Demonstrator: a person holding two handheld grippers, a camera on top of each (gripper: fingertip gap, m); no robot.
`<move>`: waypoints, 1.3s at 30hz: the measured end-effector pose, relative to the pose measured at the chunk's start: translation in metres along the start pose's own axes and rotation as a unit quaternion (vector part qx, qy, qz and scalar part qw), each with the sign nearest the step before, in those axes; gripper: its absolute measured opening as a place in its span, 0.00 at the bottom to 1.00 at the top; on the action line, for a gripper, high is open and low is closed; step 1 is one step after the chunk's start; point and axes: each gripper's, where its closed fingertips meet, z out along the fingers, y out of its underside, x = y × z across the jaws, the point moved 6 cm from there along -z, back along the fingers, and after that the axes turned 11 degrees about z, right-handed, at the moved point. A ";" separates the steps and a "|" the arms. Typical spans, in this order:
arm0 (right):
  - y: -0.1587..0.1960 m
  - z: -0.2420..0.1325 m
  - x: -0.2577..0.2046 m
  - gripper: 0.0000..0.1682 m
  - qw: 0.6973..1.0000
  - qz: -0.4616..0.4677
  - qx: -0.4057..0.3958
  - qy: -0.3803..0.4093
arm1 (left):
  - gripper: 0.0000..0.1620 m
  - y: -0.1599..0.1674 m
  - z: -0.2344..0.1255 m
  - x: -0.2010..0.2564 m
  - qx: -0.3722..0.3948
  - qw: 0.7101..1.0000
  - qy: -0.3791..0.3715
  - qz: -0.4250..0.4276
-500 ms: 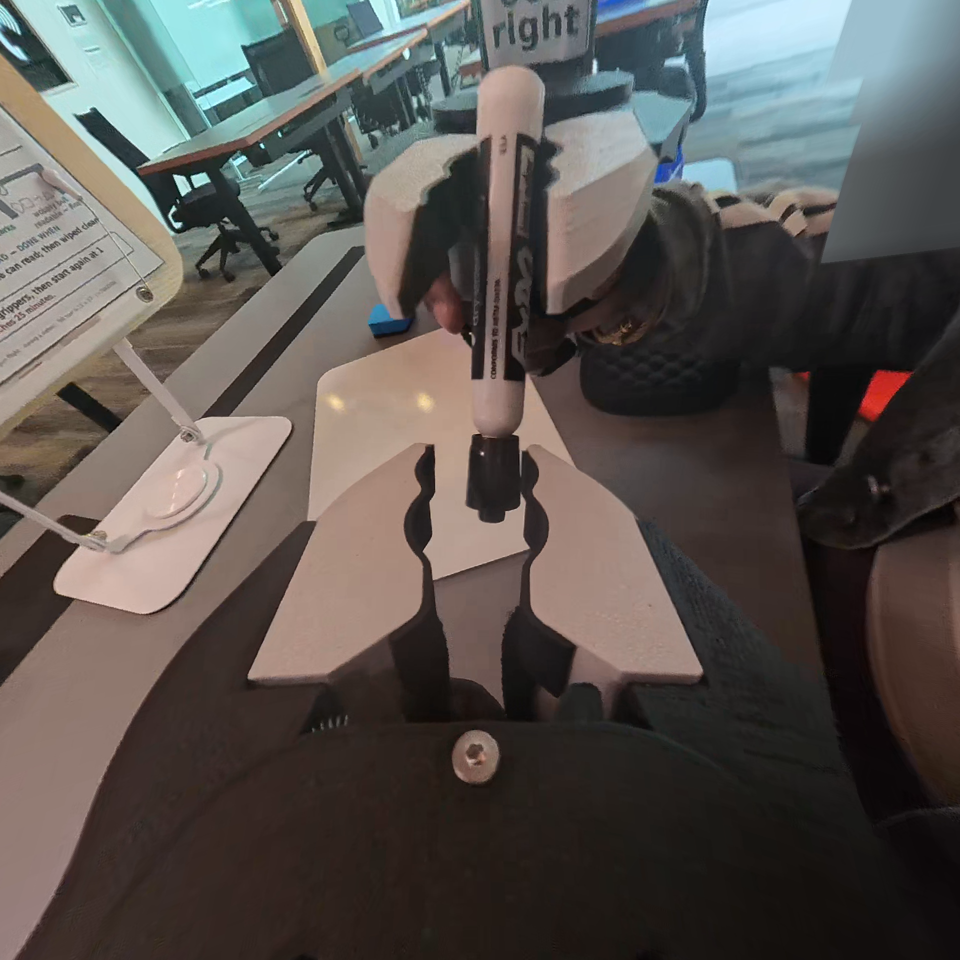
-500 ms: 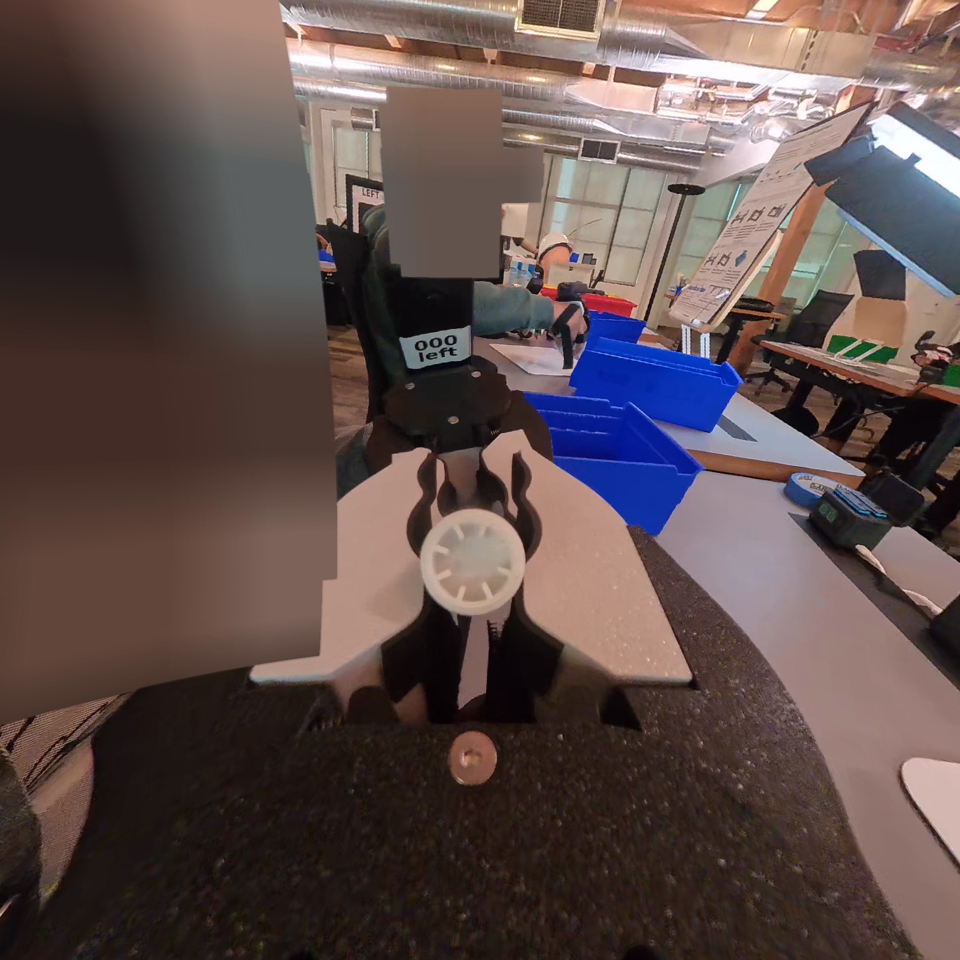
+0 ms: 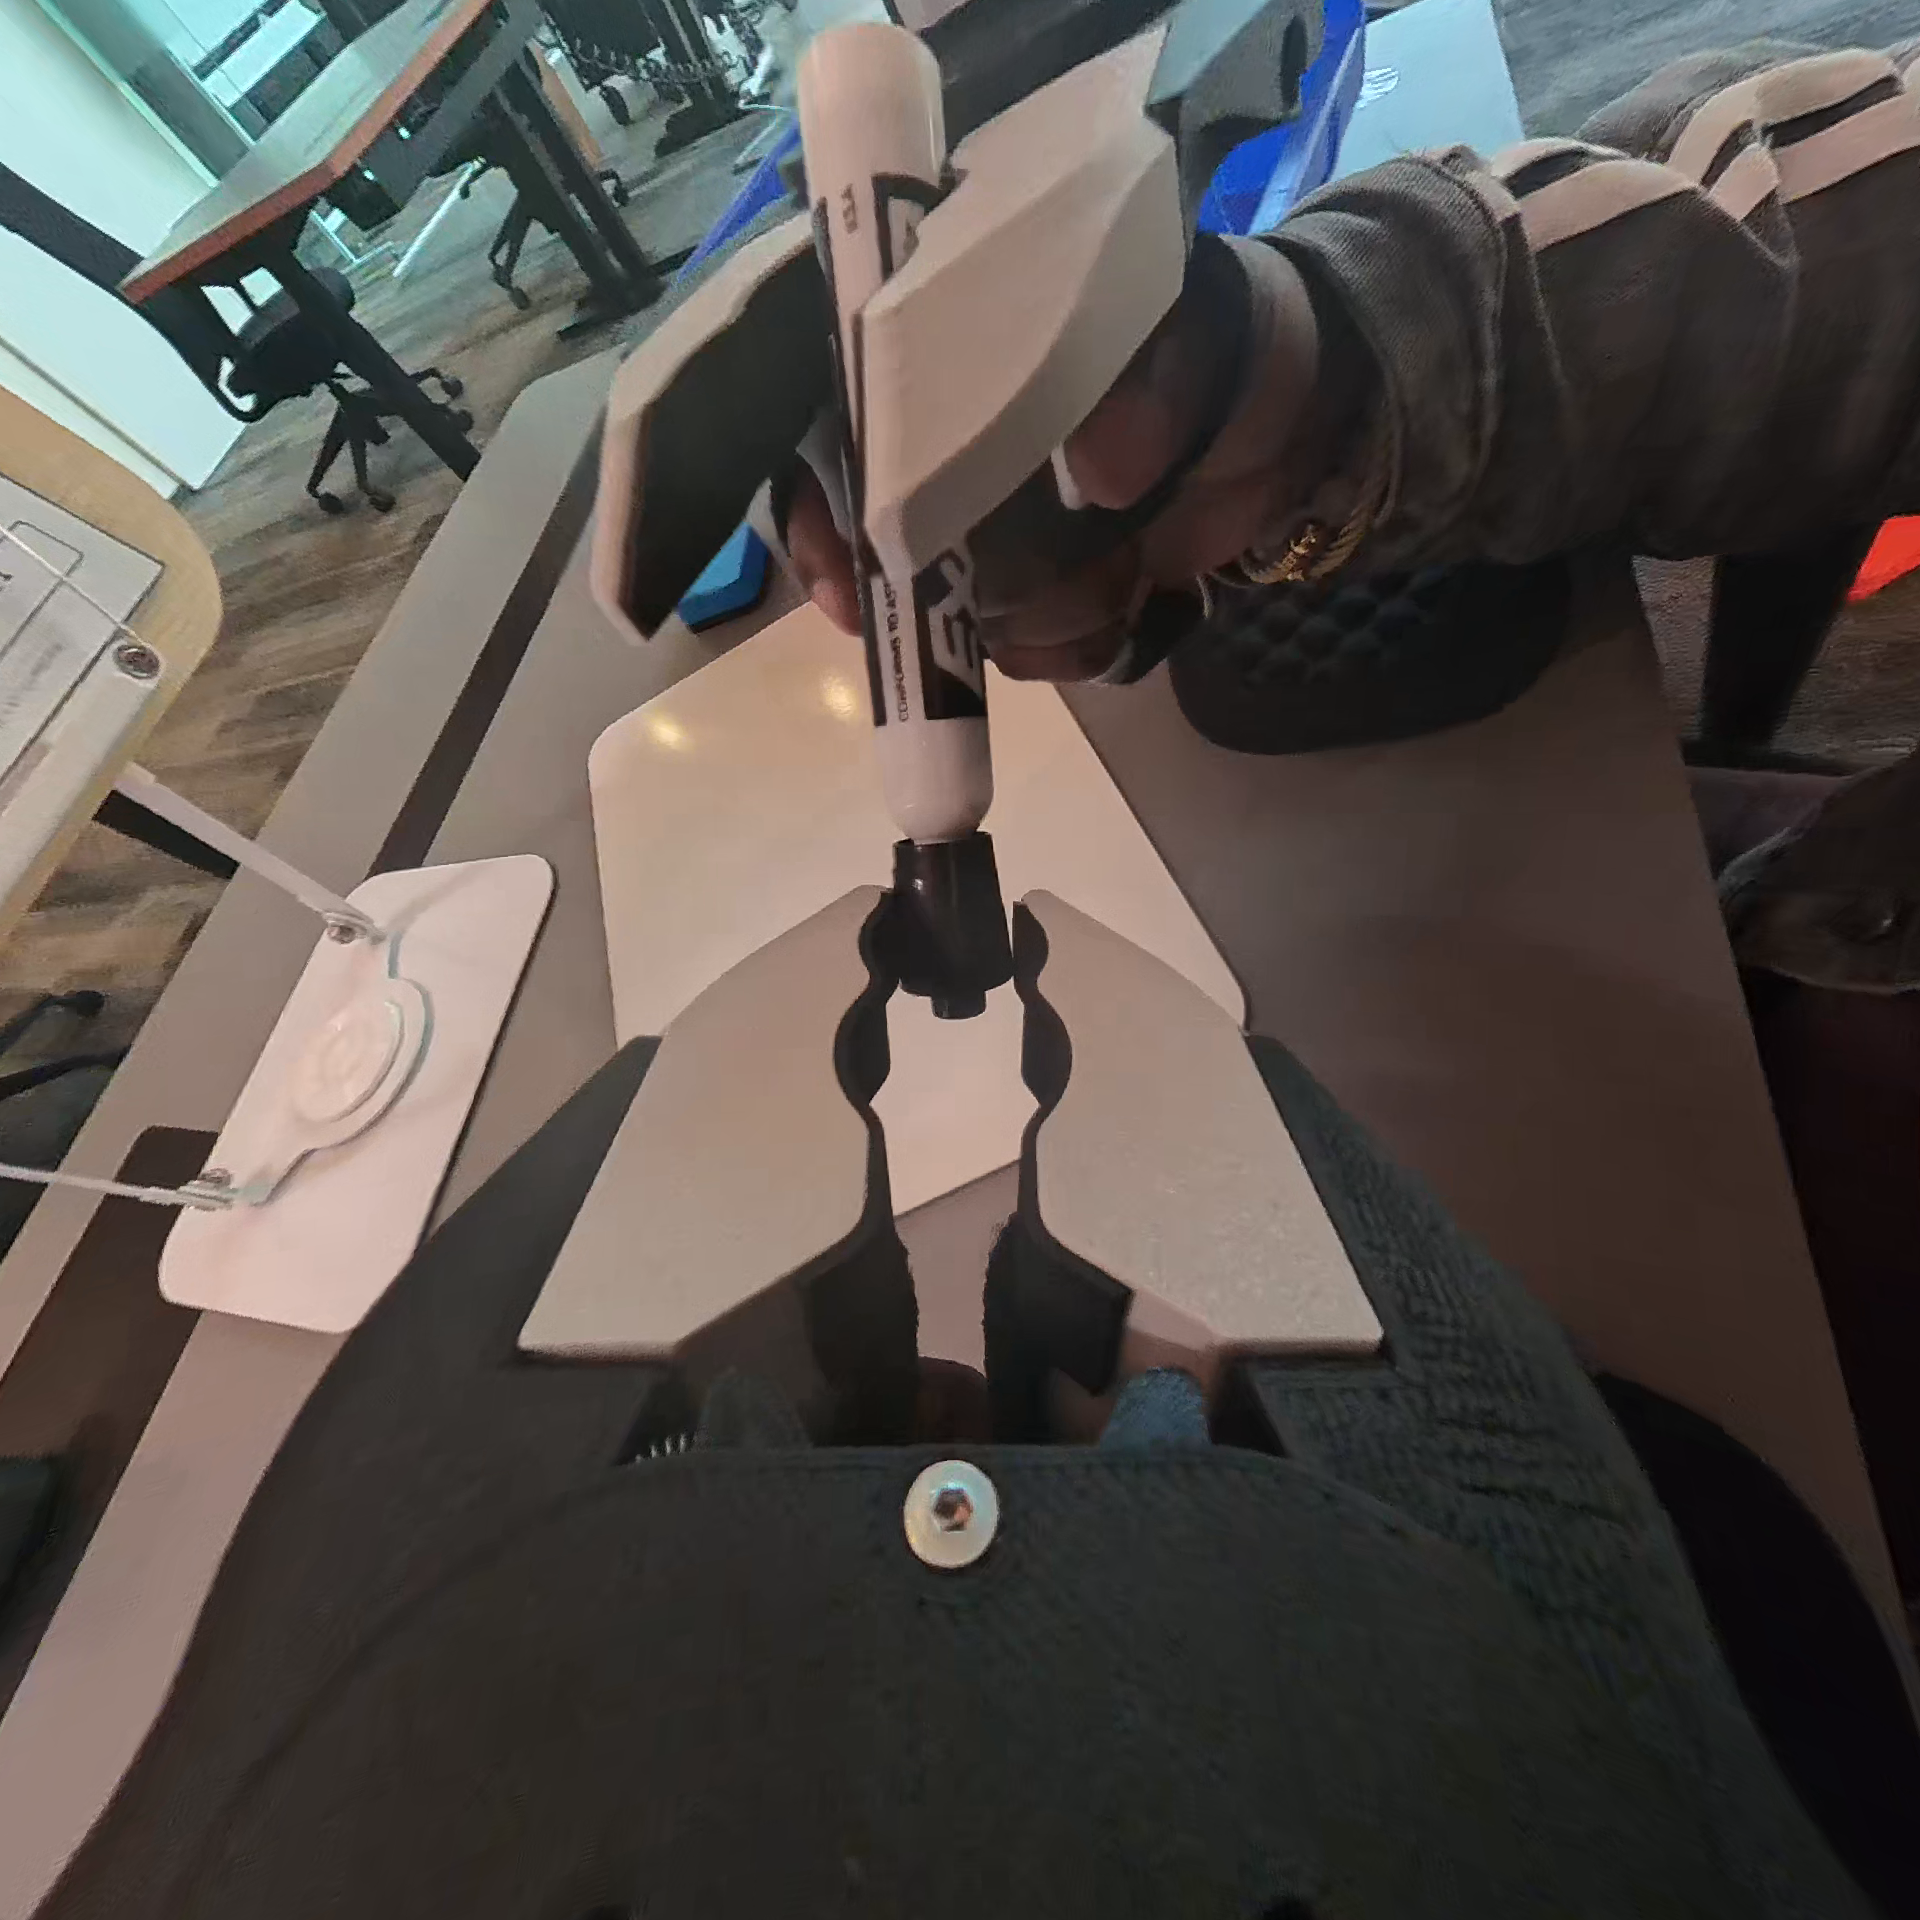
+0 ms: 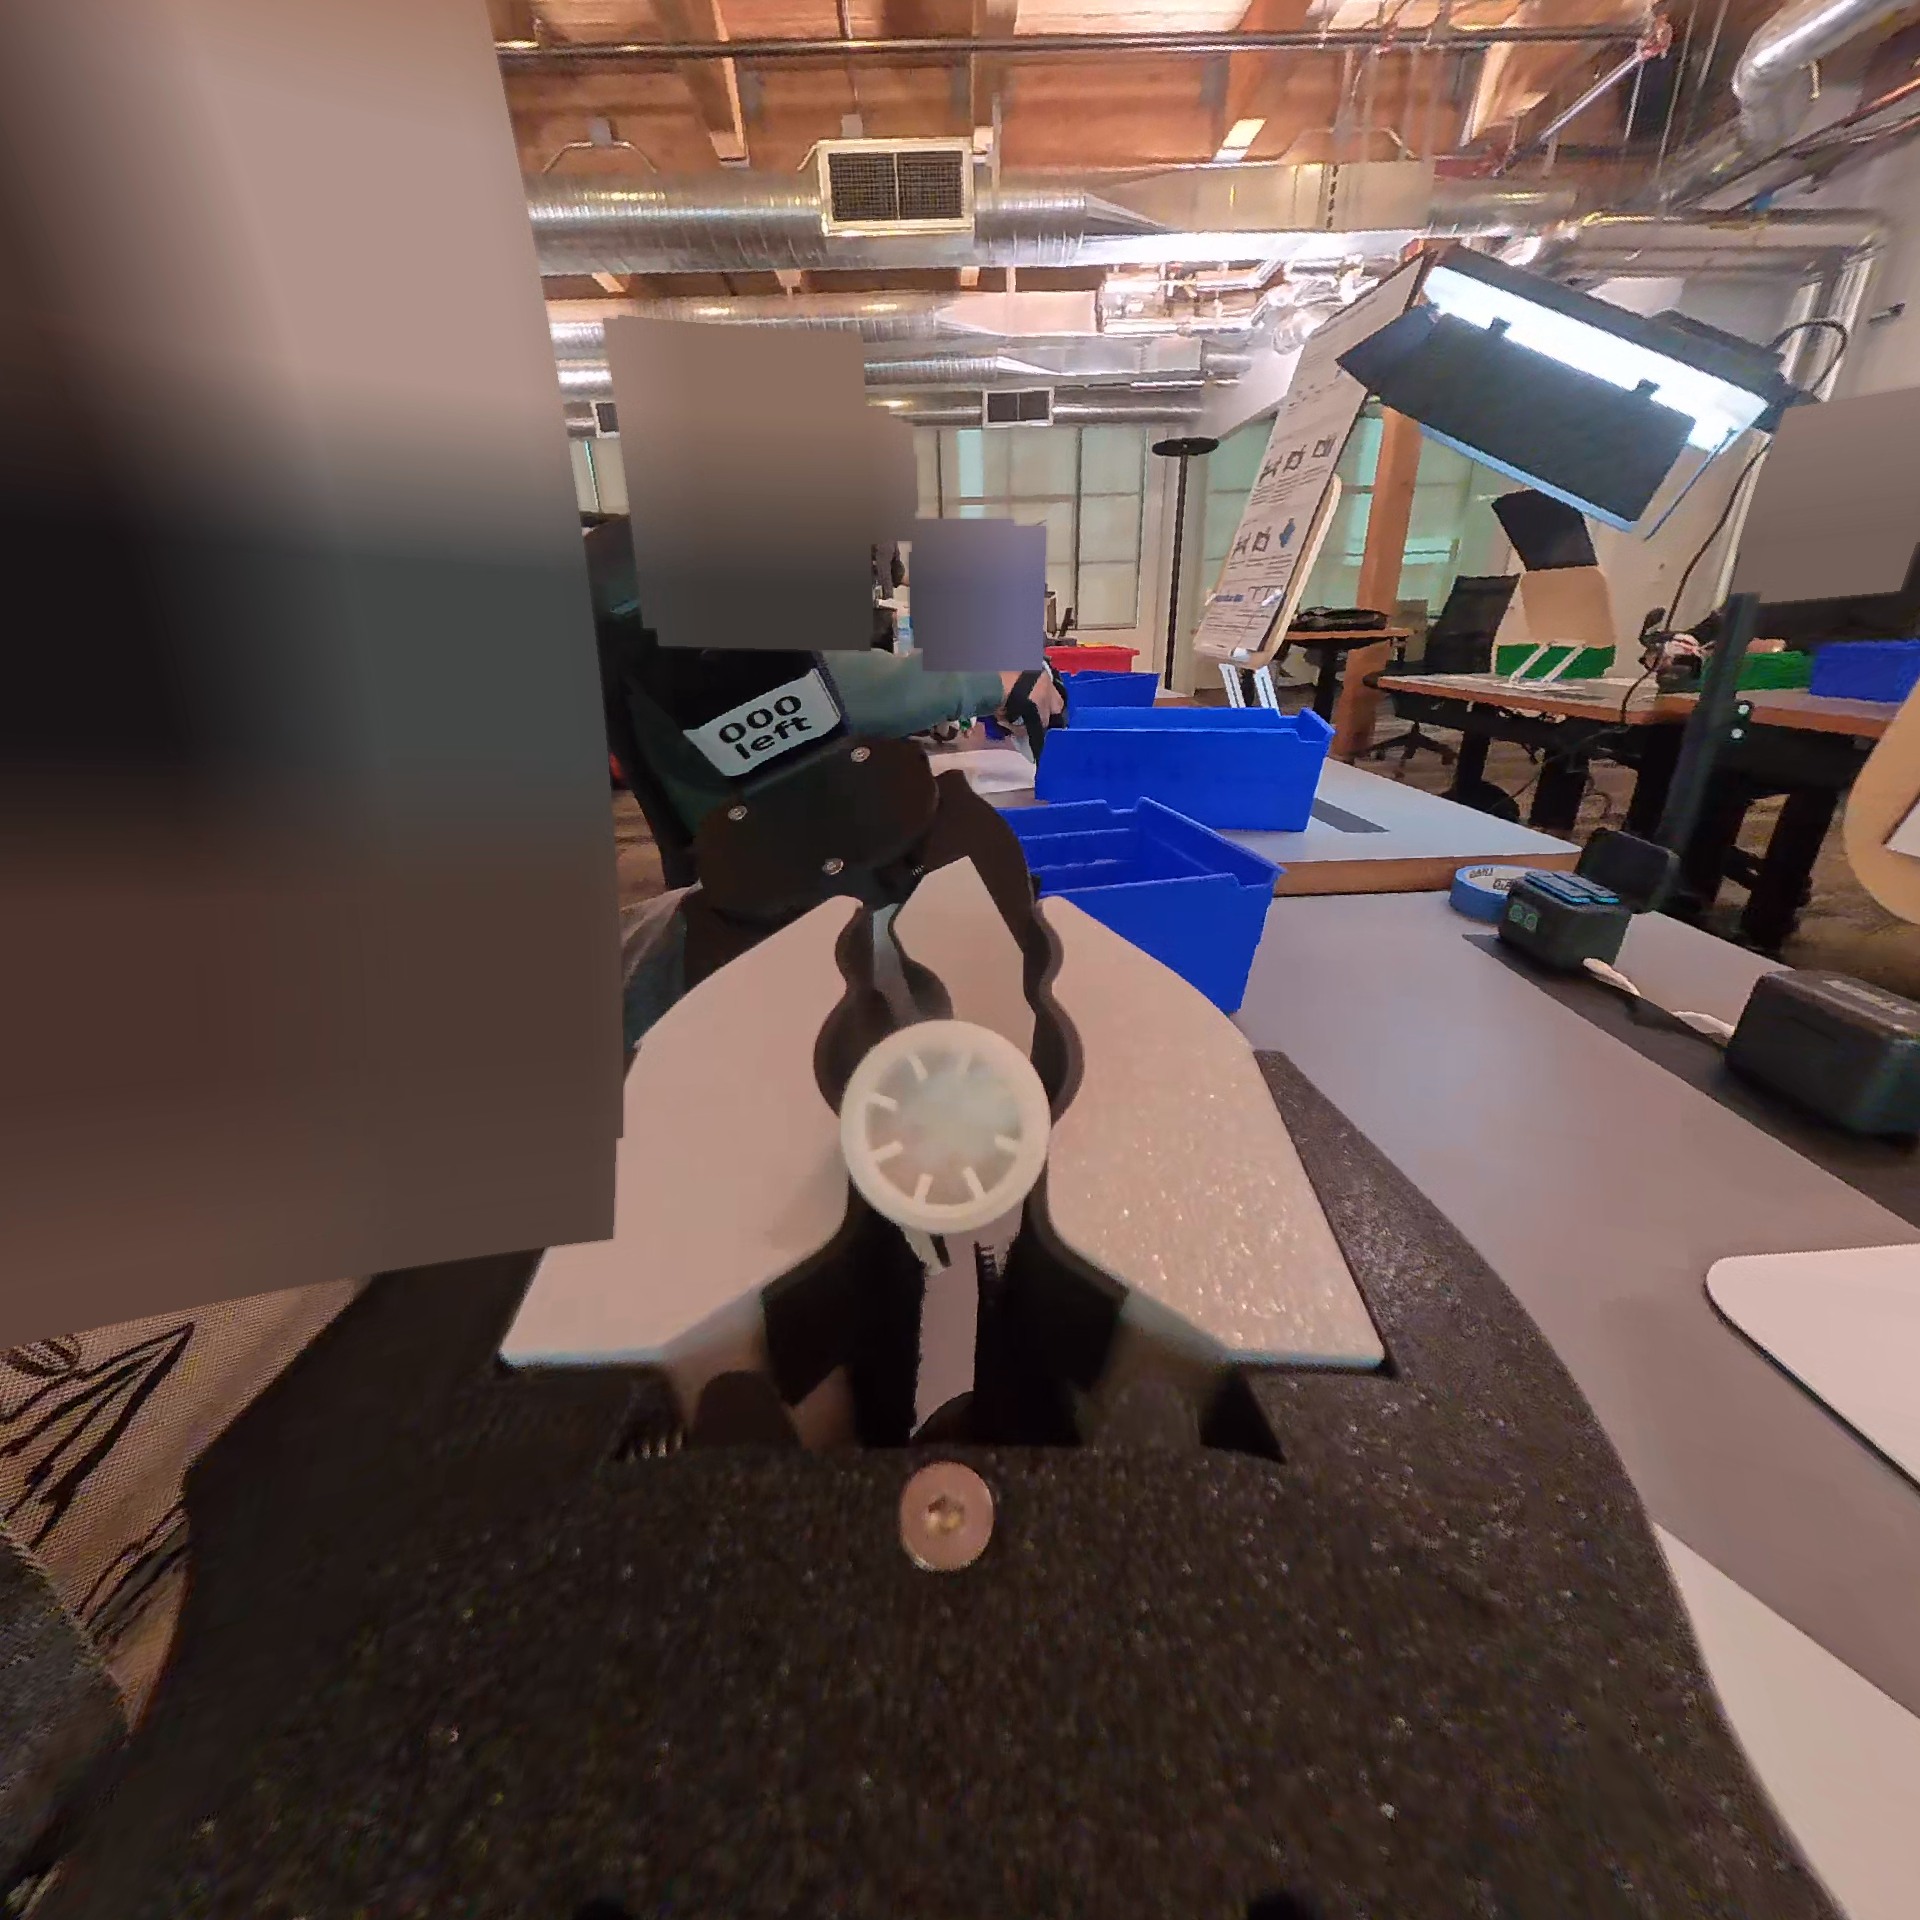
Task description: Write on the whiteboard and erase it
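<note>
Where the right gripper (image 3: pixel 883 343) clamps it, marker (image 3: pixel 899 499) steep, black cap (image 3: pixel 951 925) lowest

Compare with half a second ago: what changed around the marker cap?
The left claw has closed in on the marker: its black cap, earlier loose between the fingers, now sits pinched at the fingertips. The marker also tilts more. Unchanged: the right claw stays clamped on the barrel, cap still on, whiteboard blank, blue eraser untouched.
</note>
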 end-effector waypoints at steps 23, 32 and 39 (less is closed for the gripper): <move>0.020 -0.031 -0.021 0.14 0.986 -0.113 -0.102 0.065 | 0.13 -0.006 0.013 0.010 0.035 0.999 0.040 -0.005; -0.083 -0.117 -0.046 0.14 0.964 -0.194 0.080 0.165 | 0.12 0.042 -0.009 -0.018 0.003 0.987 -0.102 -0.125; -0.032 -0.074 0.028 0.15 0.973 -0.060 -0.025 0.221 | 0.12 0.078 0.017 -0.066 -0.140 0.971 -0.145 -0.131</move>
